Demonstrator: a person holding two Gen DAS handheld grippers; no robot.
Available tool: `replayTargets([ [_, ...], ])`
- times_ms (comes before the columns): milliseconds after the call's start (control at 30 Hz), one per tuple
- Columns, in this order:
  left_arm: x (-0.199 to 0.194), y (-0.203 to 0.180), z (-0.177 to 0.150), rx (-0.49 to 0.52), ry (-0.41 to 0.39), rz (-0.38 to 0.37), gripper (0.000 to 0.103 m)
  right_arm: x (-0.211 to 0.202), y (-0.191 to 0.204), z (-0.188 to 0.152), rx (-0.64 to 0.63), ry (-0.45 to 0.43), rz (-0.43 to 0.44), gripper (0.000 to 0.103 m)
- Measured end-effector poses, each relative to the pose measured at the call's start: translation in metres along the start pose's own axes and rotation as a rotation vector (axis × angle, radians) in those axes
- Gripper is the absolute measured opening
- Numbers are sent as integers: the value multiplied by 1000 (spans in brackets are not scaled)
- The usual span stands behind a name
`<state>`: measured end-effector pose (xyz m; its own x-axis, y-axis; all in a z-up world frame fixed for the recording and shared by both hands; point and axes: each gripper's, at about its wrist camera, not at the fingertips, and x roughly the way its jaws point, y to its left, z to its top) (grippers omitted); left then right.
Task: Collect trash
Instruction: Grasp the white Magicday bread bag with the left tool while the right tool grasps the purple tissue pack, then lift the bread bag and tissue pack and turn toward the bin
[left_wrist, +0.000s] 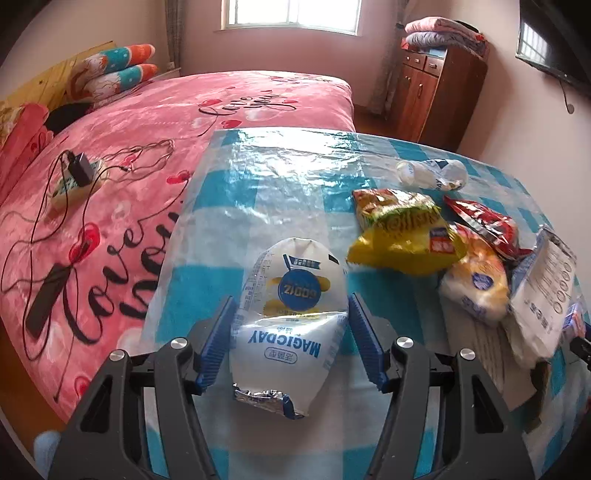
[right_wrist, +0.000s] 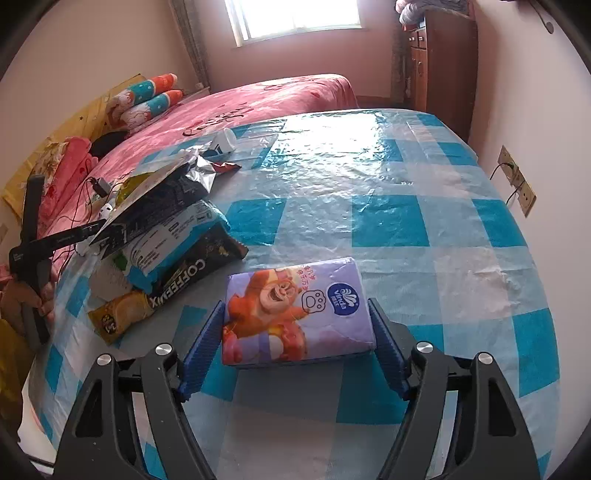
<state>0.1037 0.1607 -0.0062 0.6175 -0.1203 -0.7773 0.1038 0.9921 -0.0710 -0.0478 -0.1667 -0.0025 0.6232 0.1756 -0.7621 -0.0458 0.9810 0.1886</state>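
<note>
Left gripper (left_wrist: 291, 341) half open around a white snack bag (left_wrist: 291, 317) lying on the blue-checked tablecloth (left_wrist: 258, 177); left pad touching the bag's edge, right pad just beside it, firm pinch impossible to confirm. Ahead and to the right of these jaws, a yellow bag (left_wrist: 402, 236), a red wrapper (left_wrist: 484, 225), an orange-and-white bag (left_wrist: 476, 284) and an empty bottle (left_wrist: 432, 175).

Right gripper (right_wrist: 297, 345) wide around a purple tissue pack (right_wrist: 295, 314), both pads against its sides. Off to the left of these jaws, a heap of wrappers (right_wrist: 166, 225) topped by a coffee-mix bag (right_wrist: 199, 266).
</note>
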Motion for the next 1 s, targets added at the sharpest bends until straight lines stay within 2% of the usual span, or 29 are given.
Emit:
replayTargets([
  [533, -49, -6, -47, -97, -28, -59, 63, -27, 11, -20, -26, -50, 56, 73],
  [1000, -95, -25, -90, -142, -35, -145, 63, -44, 64, -41, -119, -38, 143, 73],
])
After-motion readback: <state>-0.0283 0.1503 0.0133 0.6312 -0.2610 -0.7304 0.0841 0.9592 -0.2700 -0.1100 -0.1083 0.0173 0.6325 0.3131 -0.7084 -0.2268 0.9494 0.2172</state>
